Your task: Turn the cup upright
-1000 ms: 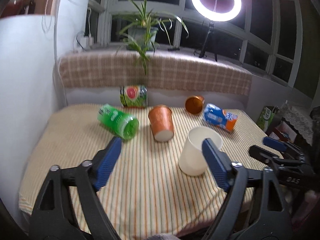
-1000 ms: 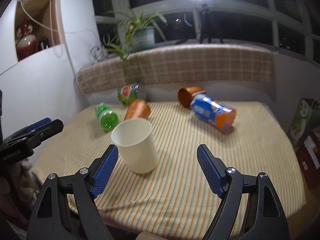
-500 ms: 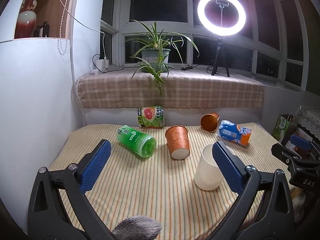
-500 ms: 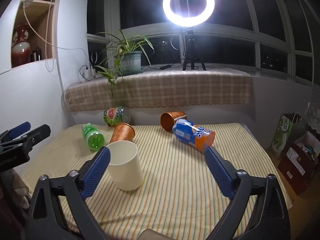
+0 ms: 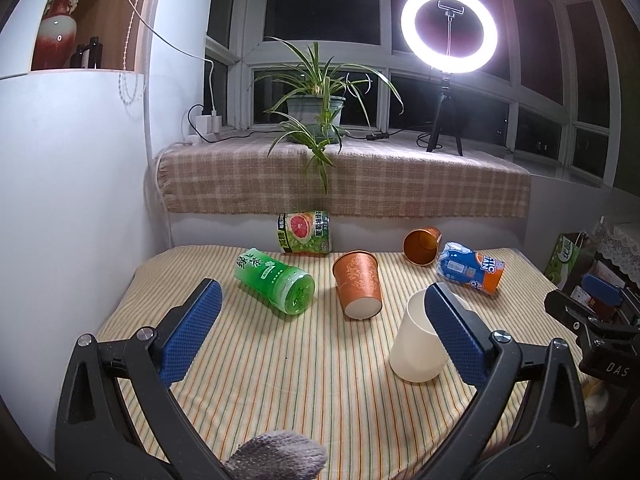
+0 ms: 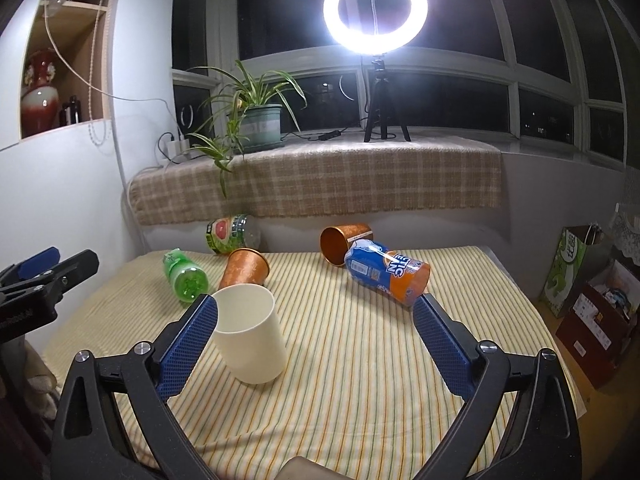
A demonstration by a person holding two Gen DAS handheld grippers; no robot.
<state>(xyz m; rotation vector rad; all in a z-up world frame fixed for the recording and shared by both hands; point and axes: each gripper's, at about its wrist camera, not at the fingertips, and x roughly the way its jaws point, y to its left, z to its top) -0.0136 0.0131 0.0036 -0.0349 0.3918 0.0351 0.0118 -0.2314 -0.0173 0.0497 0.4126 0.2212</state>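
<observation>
A cream cup (image 5: 416,344) stands upright, mouth up, on the striped tablecloth (image 5: 304,376); it also shows in the right wrist view (image 6: 250,336). My left gripper (image 5: 324,324) is open and empty, held back near the table's front edge, its right finger in front of the cup. My right gripper (image 6: 316,340) is open and empty, with the cup just inside its left finger (image 6: 188,344). An orange patterned cup (image 5: 358,284) lies on its side behind the cream cup. A copper cup (image 5: 420,246) lies on its side at the back.
A green bottle (image 5: 276,280), a grapefruit-label bottle (image 5: 306,232) and a blue-orange bottle (image 5: 472,268) lie on the table. A plaid-covered sill (image 5: 340,184) holds a potted plant (image 5: 316,112) and a ring light (image 5: 450,30). A white wall (image 5: 72,200) is left; boxes (image 6: 592,296) right.
Both grippers have pulled back and up from the table, so more of the room shows. The cream cup stands where it was, and both grippers stay open.
</observation>
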